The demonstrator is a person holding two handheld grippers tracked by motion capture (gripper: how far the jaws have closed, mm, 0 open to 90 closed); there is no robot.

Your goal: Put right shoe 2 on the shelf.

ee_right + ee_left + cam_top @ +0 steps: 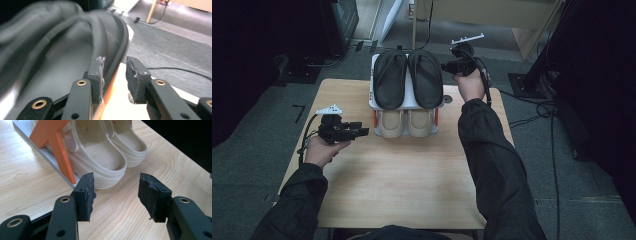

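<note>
Slippers (408, 77), black and paired, are lying side by side on the top tier of a white rack (408, 104) at twelve o'clock on the table (402, 175). Beige clogs (406, 122) are sitting on the tier beneath, toes poking out toward six o'clock.

Right hand-held gripper (445, 66) is hovering at the three o'clock side of the right slipper (426, 77), pointing toward nine o'clock. In the right gripper view the picture is blurring, and the right slipper's (62, 57) rim is sitting between the jaws at a moderate gap. One pad is lying against the inside of the rim, the other is standing clear on the outside, so the jaws are not clamping it. An orange strip is showing blurred just under the rim.

Left hand-held gripper (362, 131) is waiting at nine o'clock from the clogs, just off the rack's corner and low over the table. In the left gripper view its jaws are standing wide apart with nothing between them but bare wood, the near clog's (100, 162) toe lying just beyond the pads. An orange bracket (56, 147) of the rack is rising at ten o'clock in that view, beside the clog.

The person's dark sleeves are reaching in from six o'clock, the right arm stretching along the table's three o'clock side.
</note>
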